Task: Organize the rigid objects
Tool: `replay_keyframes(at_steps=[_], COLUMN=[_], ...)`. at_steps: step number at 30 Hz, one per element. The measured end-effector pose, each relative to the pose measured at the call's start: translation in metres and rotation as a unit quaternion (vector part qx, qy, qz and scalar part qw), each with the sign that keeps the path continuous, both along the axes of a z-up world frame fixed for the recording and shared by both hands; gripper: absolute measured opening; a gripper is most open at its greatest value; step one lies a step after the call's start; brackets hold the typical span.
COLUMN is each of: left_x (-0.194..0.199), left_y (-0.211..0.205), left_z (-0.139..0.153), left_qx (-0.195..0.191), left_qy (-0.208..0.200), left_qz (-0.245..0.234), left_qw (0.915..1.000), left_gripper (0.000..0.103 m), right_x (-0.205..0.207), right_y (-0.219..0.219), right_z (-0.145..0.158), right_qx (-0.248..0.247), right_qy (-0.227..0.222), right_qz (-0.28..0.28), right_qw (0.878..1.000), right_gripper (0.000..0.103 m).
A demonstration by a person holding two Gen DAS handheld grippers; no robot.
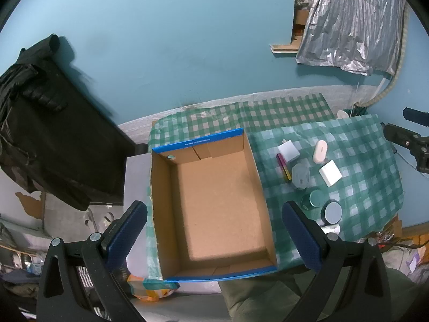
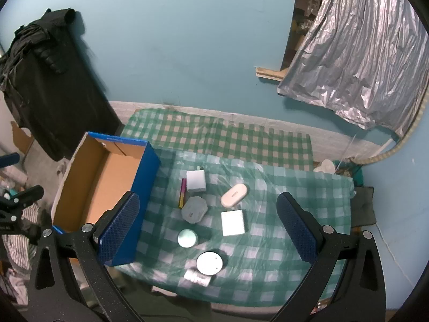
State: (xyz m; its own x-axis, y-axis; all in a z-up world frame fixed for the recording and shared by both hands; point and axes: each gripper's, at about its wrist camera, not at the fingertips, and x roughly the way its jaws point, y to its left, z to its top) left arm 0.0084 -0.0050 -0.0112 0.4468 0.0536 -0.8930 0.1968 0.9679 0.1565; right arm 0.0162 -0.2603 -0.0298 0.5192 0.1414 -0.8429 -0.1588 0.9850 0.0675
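Observation:
An empty blue cardboard box (image 1: pixel 214 204) (image 2: pixel 93 185) stands at the left of a table with a green checked cloth (image 2: pixel 281 196). To its right lie several small objects: a white charger cube (image 2: pixel 196 180), a pink and yellow stick (image 2: pixel 182 192), a grey hexagonal case (image 2: pixel 194 209), a white oval case (image 2: pixel 234 194), a flat white box (image 2: pixel 233 222), a teal jar (image 2: pixel 187 238), a round white-lidded tin (image 2: pixel 209 263) and a small white tube (image 2: pixel 197 277). My left gripper (image 1: pixel 214 238) is open above the box. My right gripper (image 2: pixel 207 228) is open above the objects.
A black garment (image 1: pixel 51 131) hangs on the left against the blue wall. A silver foil sheet (image 2: pixel 359 61) hangs at the upper right. Clutter lies on the floor at the lower left. A dark cushion (image 2: pixel 363 206) sits past the table's right edge.

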Motion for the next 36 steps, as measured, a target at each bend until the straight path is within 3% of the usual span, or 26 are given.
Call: replay_keyframes(at_steps=[13, 21, 27, 36], left_x=[-0.005, -0.002, 0.002, 0.006], left_y=[-0.003, 0.024, 0.06, 0.11], left_z=[0.001, -0.019, -0.042, -0.08], left_qx=[0.007, 0.018, 0.025, 0.032], left_qy=[0.0, 0.008, 0.019, 0.043], left_qz=[-0.003, 0.023, 0.049, 0.078], left_qw=[1.0, 0.9995, 0.9983, 0.9956], left_gripper=[0.101, 0.101, 0.101, 0.101], right_x=[-0.004, 0.005, 0.025, 0.052], right_y=[0.0, -0.015, -0.034, -0.05], right_z=[-0.003, -0.022, -0.056, -0.123], right_qx=[0.001, 0.029, 0.045, 0.021], right_qy=[0.002, 0.019, 0.057, 0.121], right_qz=[0.003, 0.02, 0.018, 0.0], right_qw=[1.0, 0.999, 0.997, 0.992], right_gripper=[0.102, 0.102, 0.102, 0.099])
